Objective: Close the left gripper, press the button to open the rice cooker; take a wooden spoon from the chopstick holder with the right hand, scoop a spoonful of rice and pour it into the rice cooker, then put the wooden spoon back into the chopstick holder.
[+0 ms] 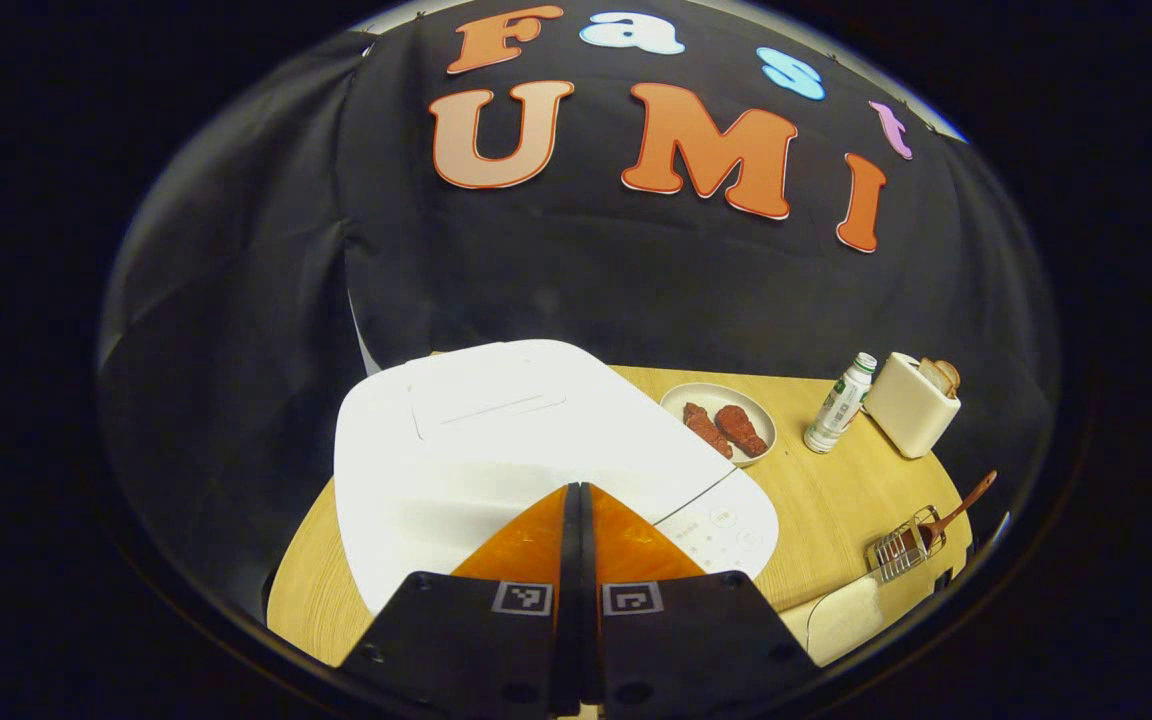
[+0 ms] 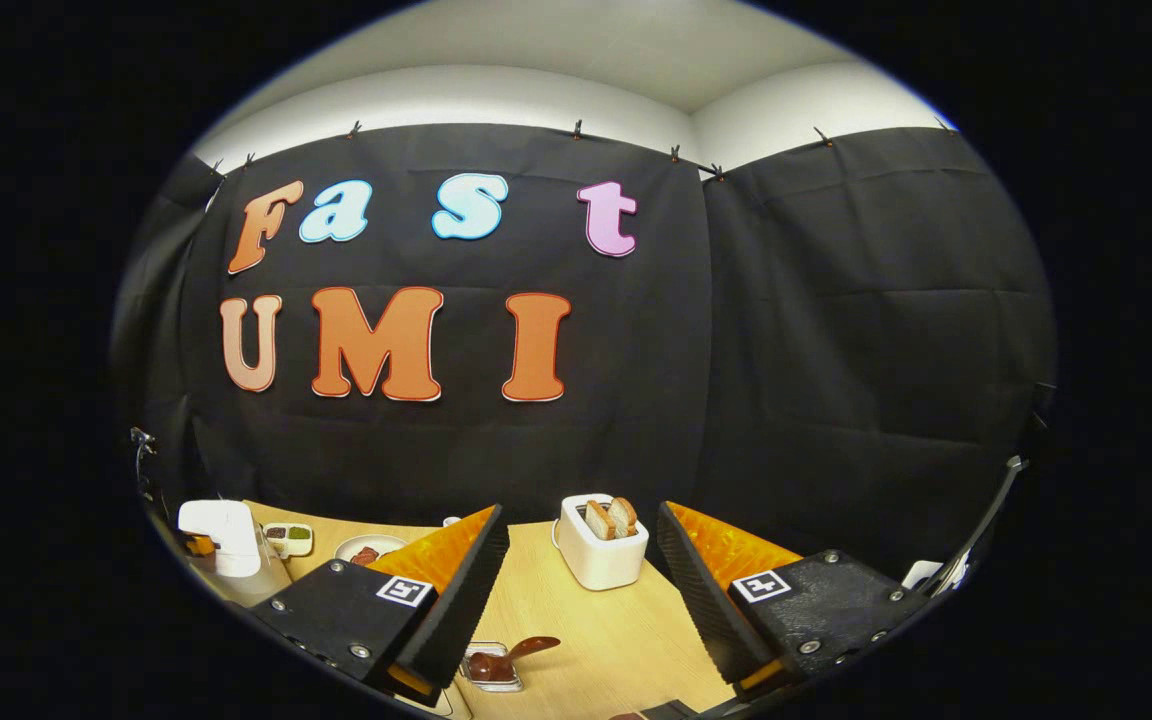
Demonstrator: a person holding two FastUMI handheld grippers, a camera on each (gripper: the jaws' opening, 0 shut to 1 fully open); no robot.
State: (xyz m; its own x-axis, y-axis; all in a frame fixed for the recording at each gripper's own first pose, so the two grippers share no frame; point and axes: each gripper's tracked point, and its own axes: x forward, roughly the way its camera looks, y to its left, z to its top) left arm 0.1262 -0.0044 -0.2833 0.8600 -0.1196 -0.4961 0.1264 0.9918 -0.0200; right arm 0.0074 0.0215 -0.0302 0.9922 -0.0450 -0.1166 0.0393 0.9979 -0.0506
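Left gripper [image 1: 576, 500], fingers together, over closed rice cooker [image 1: 526, 450].

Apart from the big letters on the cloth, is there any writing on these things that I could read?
Nothing can be read.
Bottle label: printed, but too small to read.
Rice cooker front panel: faint marks, too blurred to read.
Squares on the left claw: black-and-white patterns, not words.

Wooden table [image 1: 826, 500] surface carries a round plate [image 1: 719, 421] holding two reddish-brown meat pieces [image 1: 724, 429]. A capped bottle [image 1: 839, 404] with a green label stands upright just beside a cream toaster [image 1: 911, 404], which holds bread slices [image 2: 609, 517]. A small divided dish [image 2: 288, 539] sits near the table's far edge.
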